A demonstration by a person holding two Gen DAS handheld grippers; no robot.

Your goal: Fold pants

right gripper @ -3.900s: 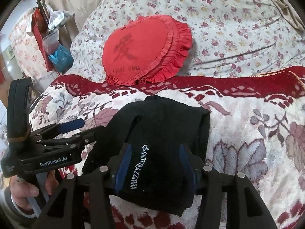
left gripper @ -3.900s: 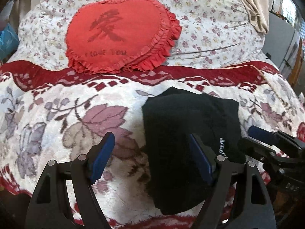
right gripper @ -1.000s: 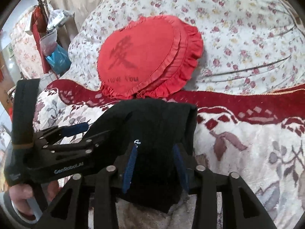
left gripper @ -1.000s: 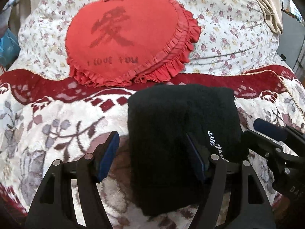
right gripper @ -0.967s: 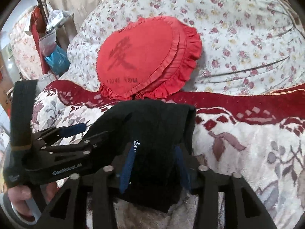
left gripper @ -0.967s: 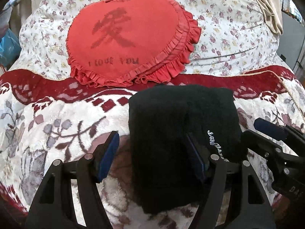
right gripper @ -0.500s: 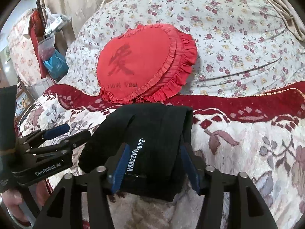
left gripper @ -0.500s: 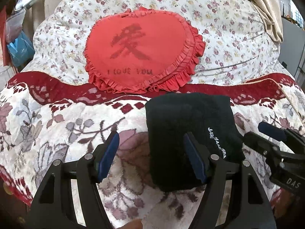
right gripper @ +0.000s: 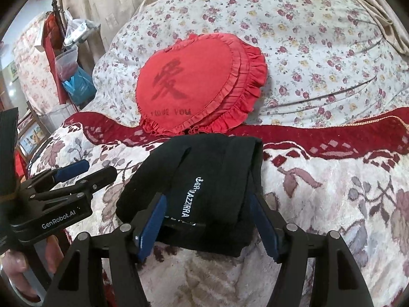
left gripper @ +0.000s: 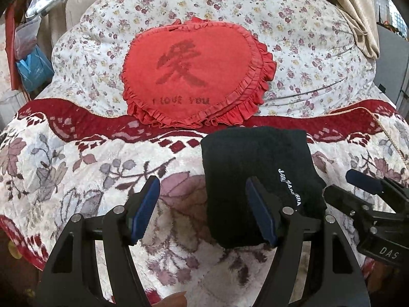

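On the bed: floral blanket (left gripper: 76,168), red heart pillow (left gripper: 194,76) at its far edge.
Pants (left gripper: 255,168): black, folded into a compact rectangle, flat on the blanket just before the pillow.
Left gripper (left gripper: 203,209): jaws spread wide, over the pants' left edge, holding nothing.
Right gripper (right gripper: 207,221): jaws spread, straddling the near end of the pants, not clamped.

The folded pants (left gripper: 255,168) were black with white lettering. The blanket (left gripper: 76,168) was cream with mauve leaves and a dark red border. The heart cushion (left gripper: 194,76) was red, the quilt (left gripper: 294,25) white with small rose sprigs.
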